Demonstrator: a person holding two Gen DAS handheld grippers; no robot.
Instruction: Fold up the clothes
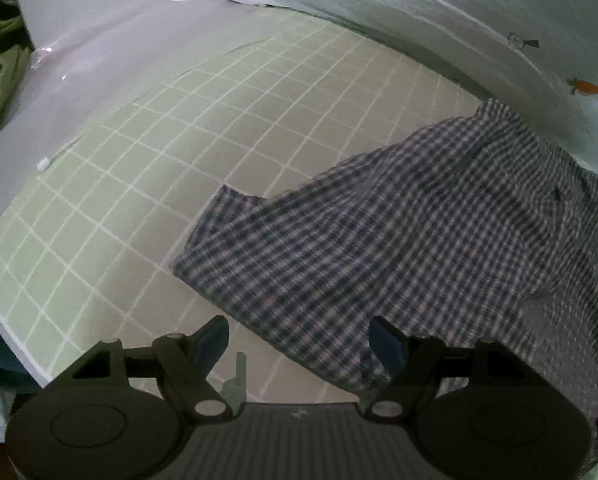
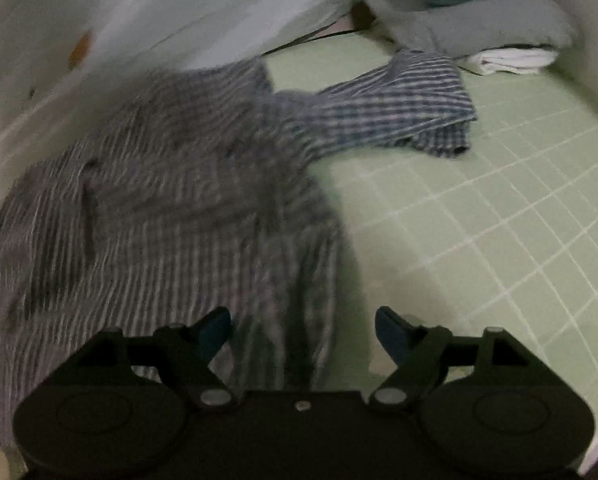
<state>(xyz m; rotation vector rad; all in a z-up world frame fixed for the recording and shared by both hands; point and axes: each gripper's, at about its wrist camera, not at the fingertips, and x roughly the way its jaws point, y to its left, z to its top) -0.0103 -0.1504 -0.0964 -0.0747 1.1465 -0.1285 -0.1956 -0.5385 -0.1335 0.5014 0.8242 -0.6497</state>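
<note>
Green gridded mat (image 1: pixel 147 184) covers the desk, with a pale cloth printed with carrots (image 1: pixel 459 12) along its far edge.

Left tool (image 1: pixel 299 340): jaws spread wide, nothing between them. Right tool (image 2: pixel 303 332): jaws likewise wide and empty.

Checked shirt (image 1: pixel 399 240): lies spread on the mat, rumpled, not in a folded packet. From the left tool it is ahead and to the right, its near edge running under the tool's right finger. From the right tool the body of the shirt (image 2: pixel 159 200) is ahead and to the left, and one sleeve (image 2: pixel 399 108) trails away ahead to the right, its cuff bunched. The right-wrist view is blurred, so seams and the collar cannot be made out.

Folded stack of other cloth (image 2: pixel 491 28) sits far ahead-right of the right tool, close to the sleeve end.

Risks noted:
- Wrinkles in the body may be trapped in any fold, giving a lumpy result.
- A pinch on the loose edge could take two layers, or only one, and skew the fold.
- The outlying sleeve may drag against the stack and disturb it.
- Shirt fabric lies against the carrot cloth at the far side; a lift there could catch both.
</note>
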